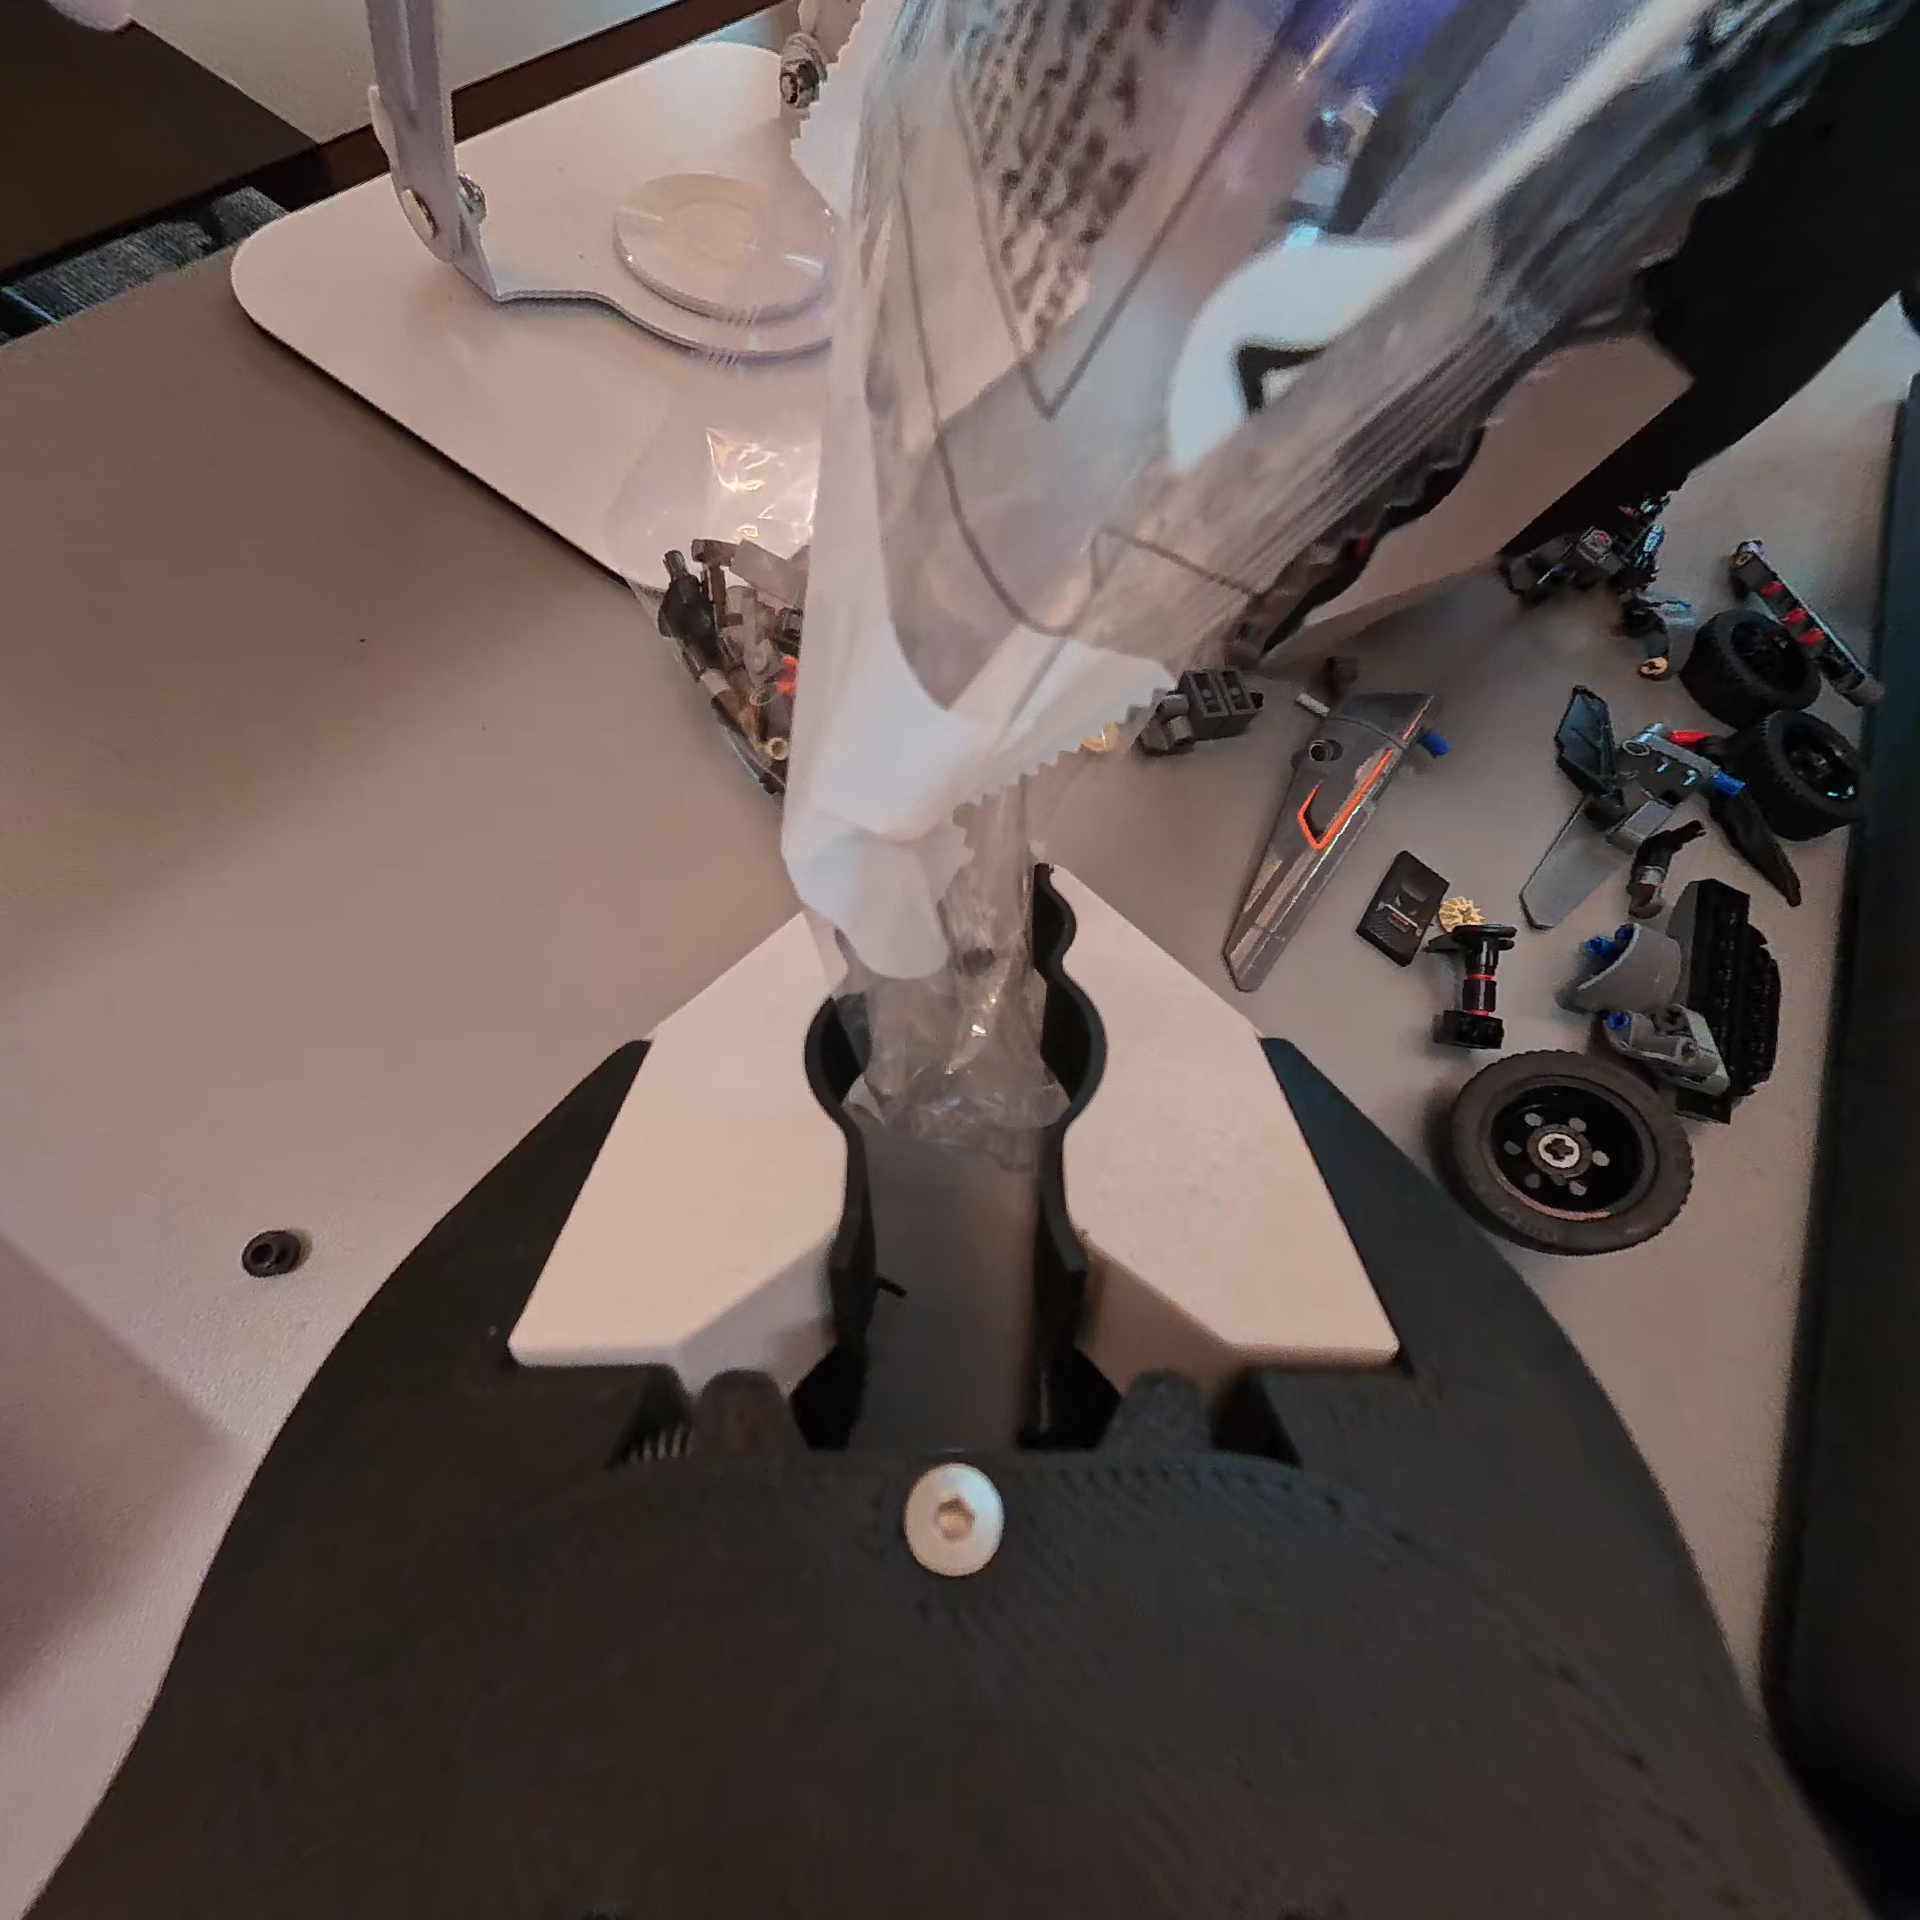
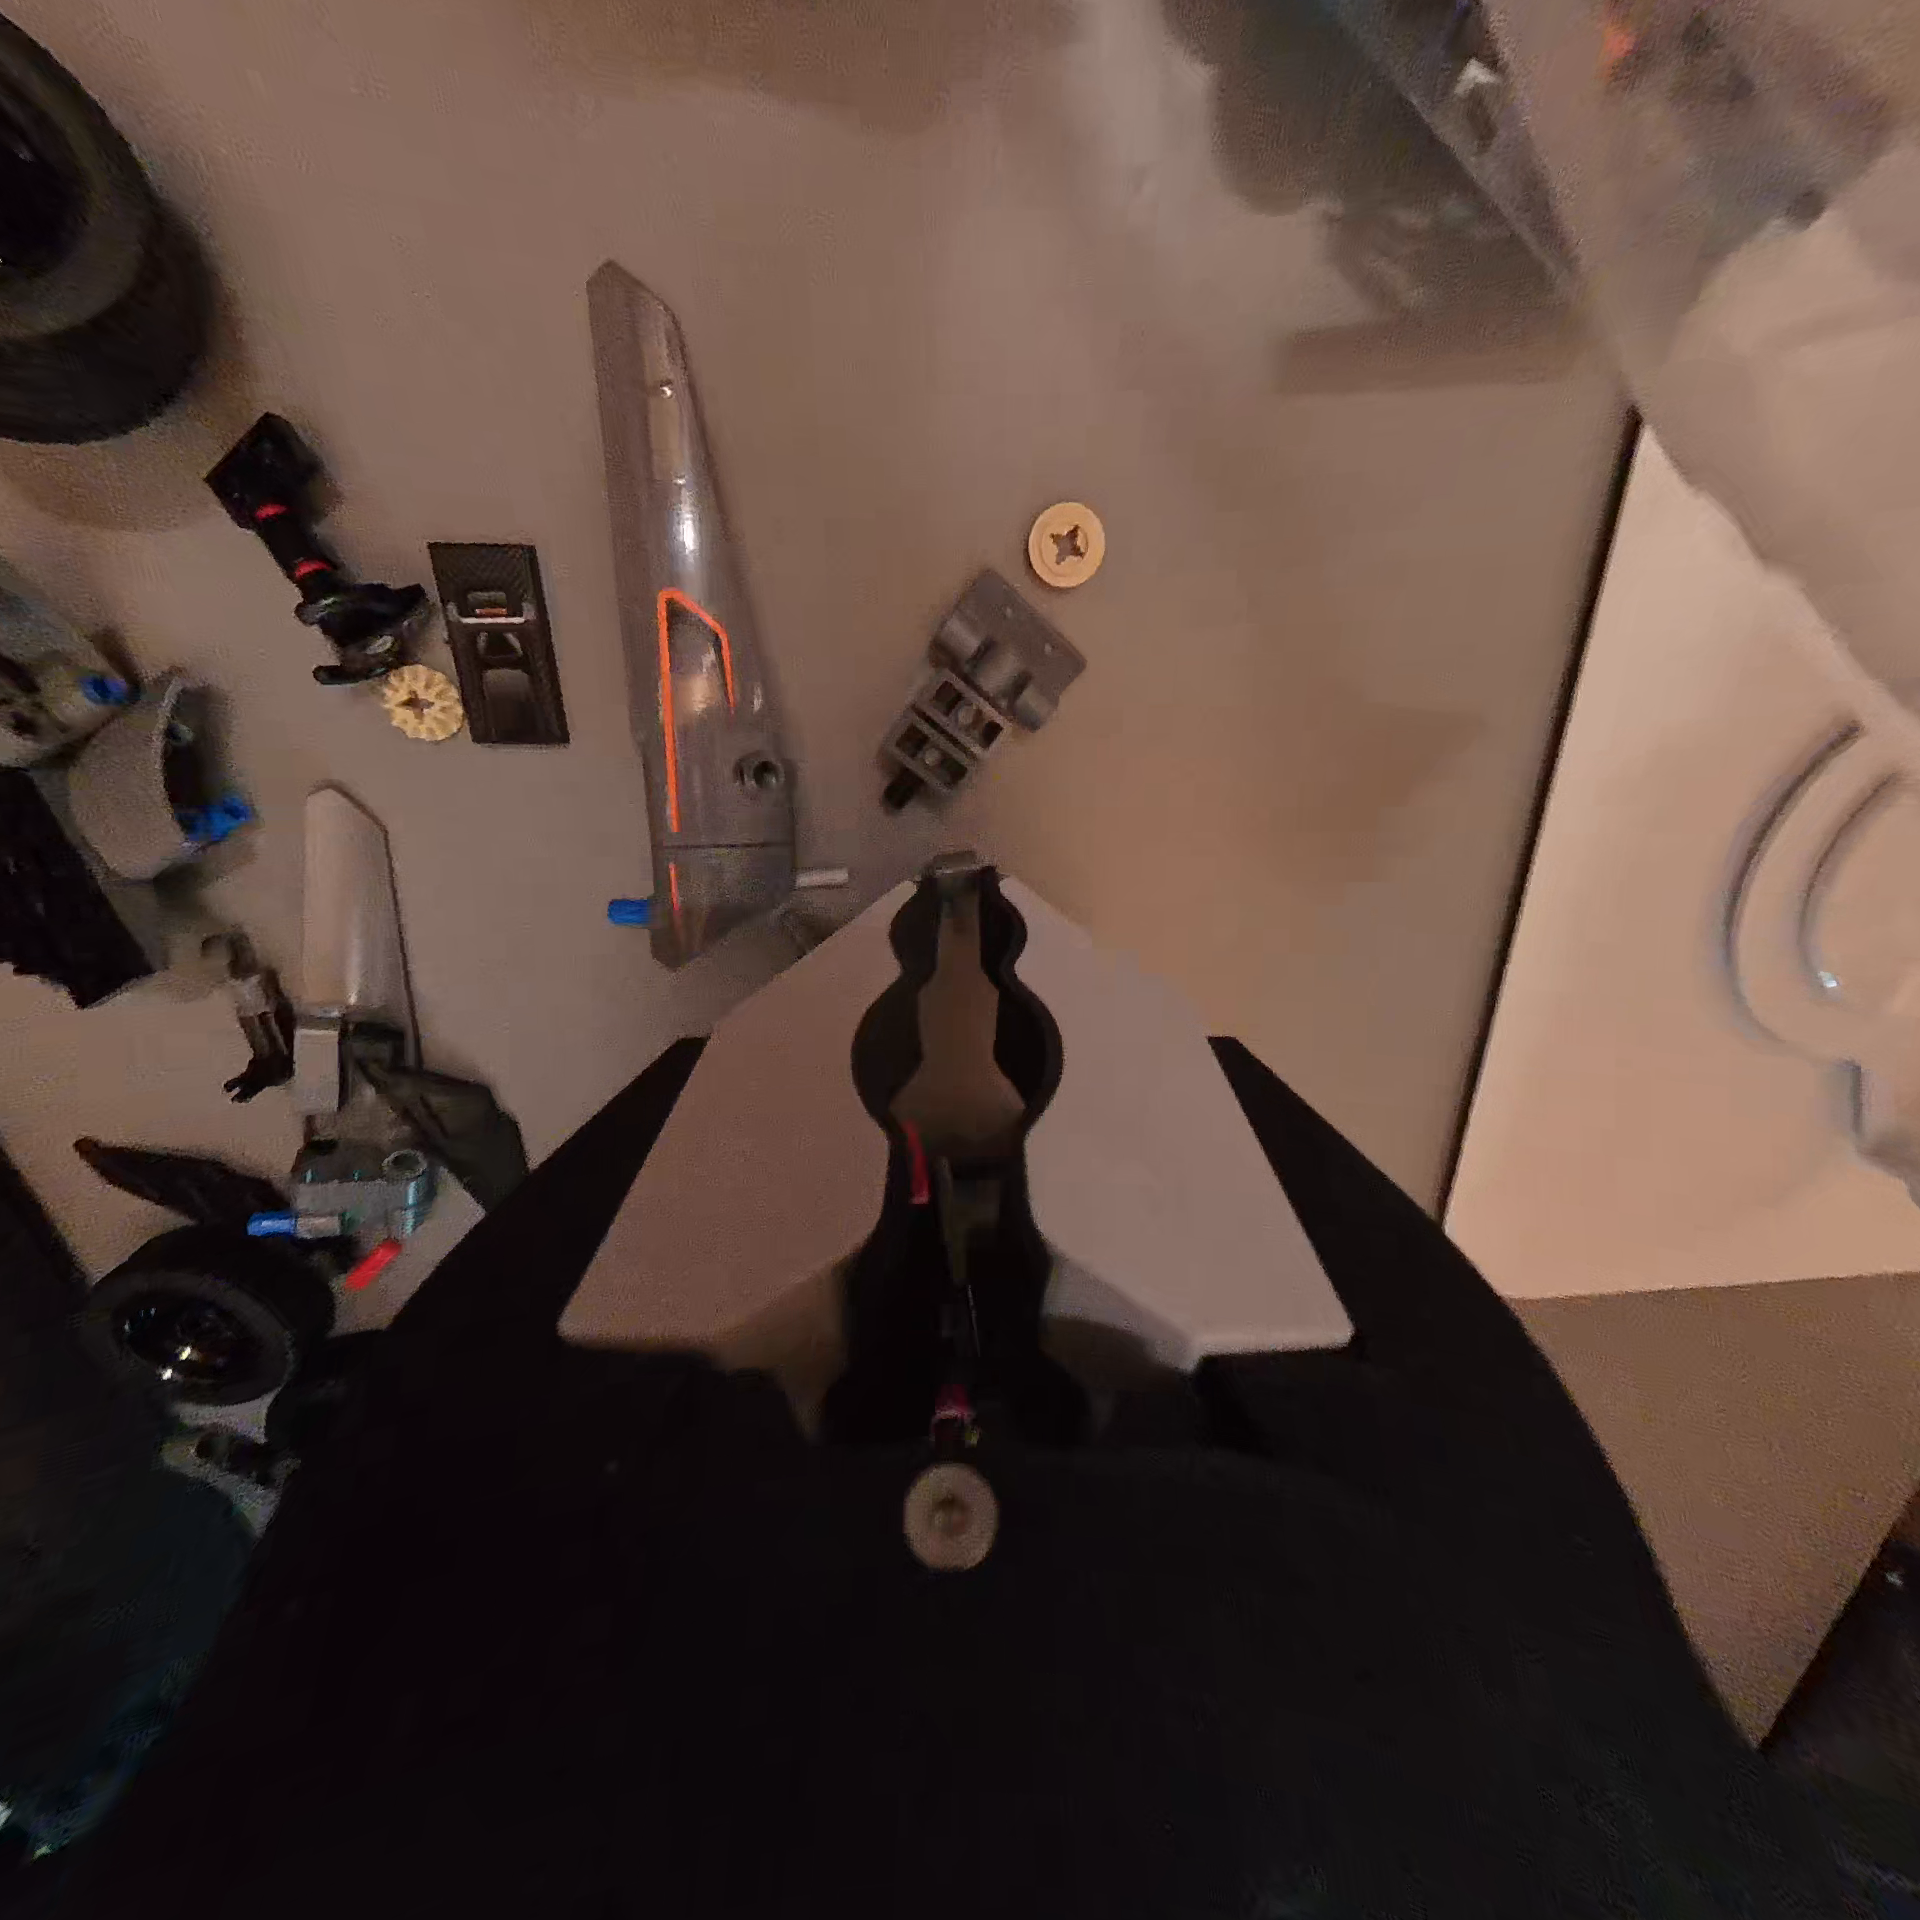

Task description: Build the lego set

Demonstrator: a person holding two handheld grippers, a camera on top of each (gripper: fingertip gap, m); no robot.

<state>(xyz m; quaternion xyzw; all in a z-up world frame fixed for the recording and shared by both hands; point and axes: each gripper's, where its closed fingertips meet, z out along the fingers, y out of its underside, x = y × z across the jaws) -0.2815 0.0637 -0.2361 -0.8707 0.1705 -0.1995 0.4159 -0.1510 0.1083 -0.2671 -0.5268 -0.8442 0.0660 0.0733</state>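
Above the grey tabletop (image 1: pixel 312 831), the left claw (image 1: pixel 951 997) pinches the crumpled neck of a clear plastic bag (image 1: pixel 1039 499) that rises ahead of it. Loose lego parts lie to its right: a wheel (image 1: pixel 1567 1150), a long grey panel (image 1: pixel 1320 821). The right claw (image 2: pixel 954 883) is pressed together on a small grey piece (image 2: pixel 952 864), the panel just left. Judging by this, unpacking is underway; next, the bag needs emptying.

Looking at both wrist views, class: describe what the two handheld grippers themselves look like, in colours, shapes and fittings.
Each gripper, left and right, has a black, ridged 3D-printed body that flares wide, with a silver hex screw at its centre. The fingers are pale wedges tapering to a point, lined with wavy black pads. No sleeves are visible.
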